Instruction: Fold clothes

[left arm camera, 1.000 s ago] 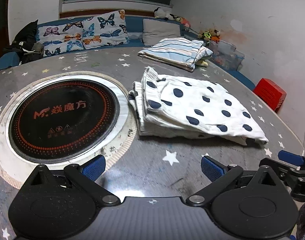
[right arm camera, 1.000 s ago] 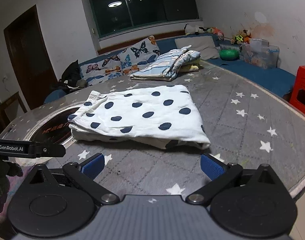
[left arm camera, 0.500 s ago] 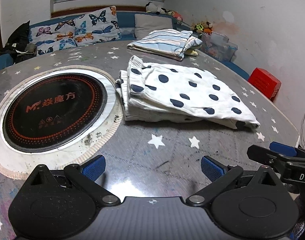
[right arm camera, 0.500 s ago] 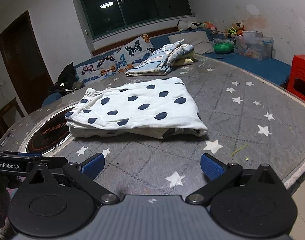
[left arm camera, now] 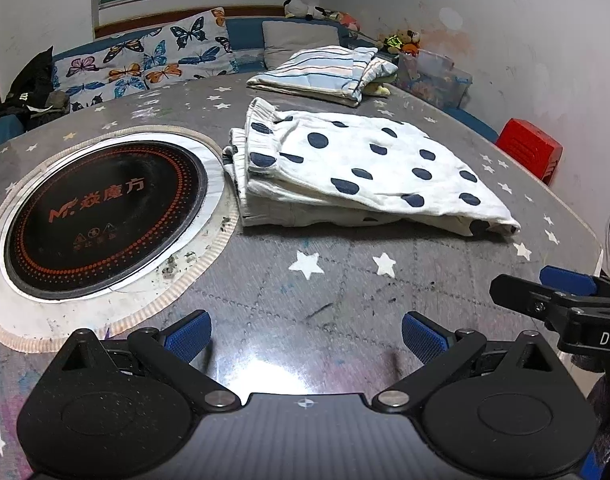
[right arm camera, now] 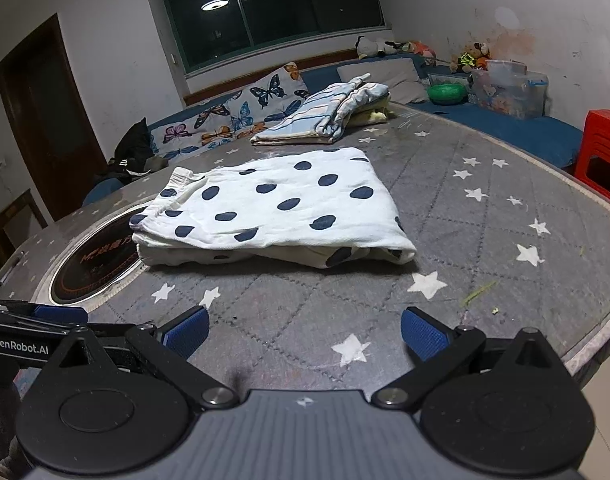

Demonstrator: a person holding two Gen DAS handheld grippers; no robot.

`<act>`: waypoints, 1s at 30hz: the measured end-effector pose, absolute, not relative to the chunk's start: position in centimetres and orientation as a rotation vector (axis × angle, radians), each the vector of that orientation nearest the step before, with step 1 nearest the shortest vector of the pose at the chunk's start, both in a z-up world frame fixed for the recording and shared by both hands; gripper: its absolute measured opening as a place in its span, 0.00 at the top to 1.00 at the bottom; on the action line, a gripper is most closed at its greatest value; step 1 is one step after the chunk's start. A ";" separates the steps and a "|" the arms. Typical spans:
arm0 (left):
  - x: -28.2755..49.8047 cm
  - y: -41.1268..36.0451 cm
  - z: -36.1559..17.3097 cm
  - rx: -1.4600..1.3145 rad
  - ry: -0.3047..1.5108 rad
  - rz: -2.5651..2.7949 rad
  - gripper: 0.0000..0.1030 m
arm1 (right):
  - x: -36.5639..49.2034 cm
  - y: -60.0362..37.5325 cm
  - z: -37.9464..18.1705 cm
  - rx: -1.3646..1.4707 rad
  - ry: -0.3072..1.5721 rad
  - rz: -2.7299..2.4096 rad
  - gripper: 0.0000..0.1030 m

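A white garment with dark blue dots lies folded in layers on the round grey star-patterned table; it also shows in the right wrist view. My left gripper is open and empty, near the table's front edge, short of the garment. My right gripper is open and empty, also short of the garment; it appears at the right in the left wrist view. A folded striped blue garment lies at the far side of the table.
A round black induction cooktop is set into the table to the left of the dotted garment. A sofa with butterfly cushions stands behind. A red stool stands at the right, off the table edge.
Both grippers have drawn back from the dotted garment toward the table's front edge, so the garment sits farther off in both views. Both stay open and empty.
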State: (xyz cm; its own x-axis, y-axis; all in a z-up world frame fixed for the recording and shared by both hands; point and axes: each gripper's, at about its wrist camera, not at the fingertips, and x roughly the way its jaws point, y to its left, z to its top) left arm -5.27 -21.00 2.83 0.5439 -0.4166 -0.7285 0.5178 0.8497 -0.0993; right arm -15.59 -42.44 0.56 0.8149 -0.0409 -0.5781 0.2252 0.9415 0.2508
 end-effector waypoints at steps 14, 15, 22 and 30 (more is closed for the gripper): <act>-5.7 -21.4 2.6 0.149 0.829 -0.579 0.00 | -15.4 -42.2 0.7 0.308 0.601 -0.144 0.00; -5.8 -21.4 2.6 0.150 0.830 -0.582 0.00 | -15.3 -42.2 0.6 0.308 0.601 -0.145 0.00; -5.9 -21.7 2.6 0.151 0.830 -0.593 0.00 | -15.2 -42.3 0.6 0.311 0.600 -0.147 0.00; -5.8 -21.9 2.5 0.145 0.831 -0.603 0.00 | -15.0 -42.3 0.5 0.312 0.601 -0.146 0.00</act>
